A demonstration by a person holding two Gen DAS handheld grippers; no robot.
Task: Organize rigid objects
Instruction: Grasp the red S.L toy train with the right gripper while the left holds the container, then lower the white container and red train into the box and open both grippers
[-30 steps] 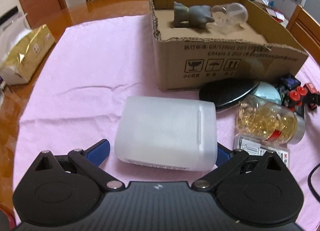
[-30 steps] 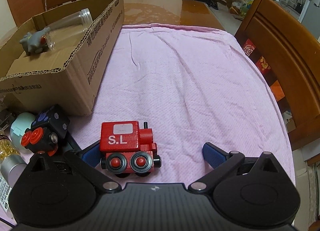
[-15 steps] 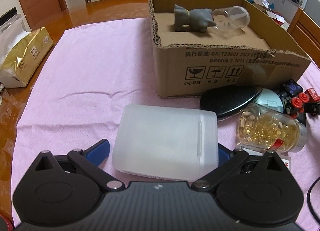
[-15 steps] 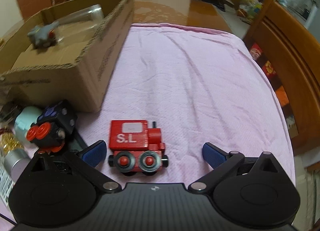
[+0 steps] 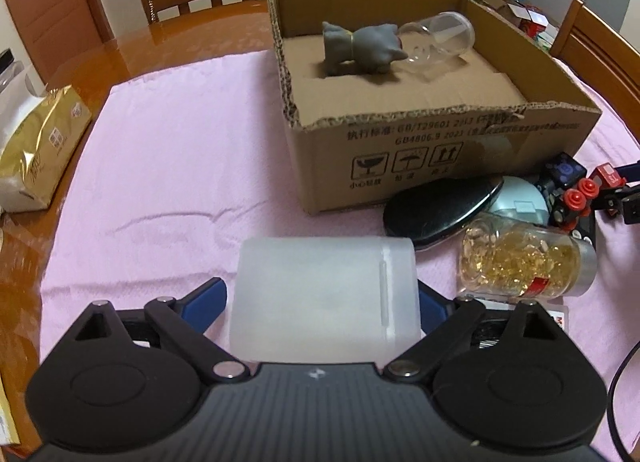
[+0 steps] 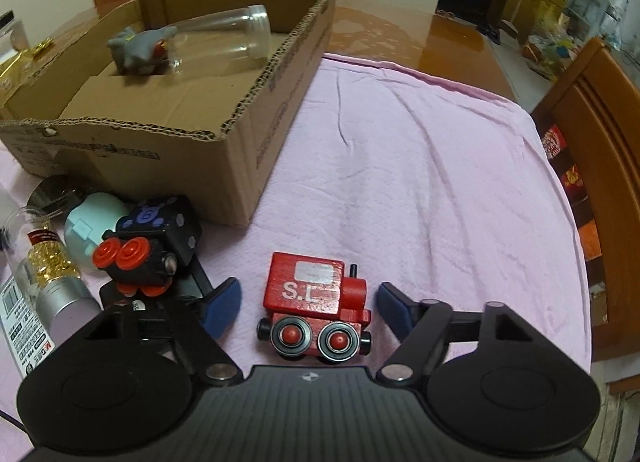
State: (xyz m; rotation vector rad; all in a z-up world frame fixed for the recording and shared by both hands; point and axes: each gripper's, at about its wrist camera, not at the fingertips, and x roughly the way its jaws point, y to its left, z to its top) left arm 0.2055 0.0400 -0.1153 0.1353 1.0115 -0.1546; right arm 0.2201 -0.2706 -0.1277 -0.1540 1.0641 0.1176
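My left gripper is shut on a frosted white plastic box and holds it in front of the open cardboard box. Inside that box lie a grey toy animal and a clear plastic cup. My right gripper is open around a red toy train marked "S.L", which stands on the pink cloth; both fingers stand a little off its sides. The cardboard box is at the far left in the right wrist view.
Beside the box lie a jar of golden capsules, a black oval case, a pale teal item, a dark blue cube and a black toy with red wheels. A gold tissue pack lies left. Wooden chairs surround the table.
My left gripper has lifted the white box higher. My right gripper has narrowed around the red train and turned a little left.
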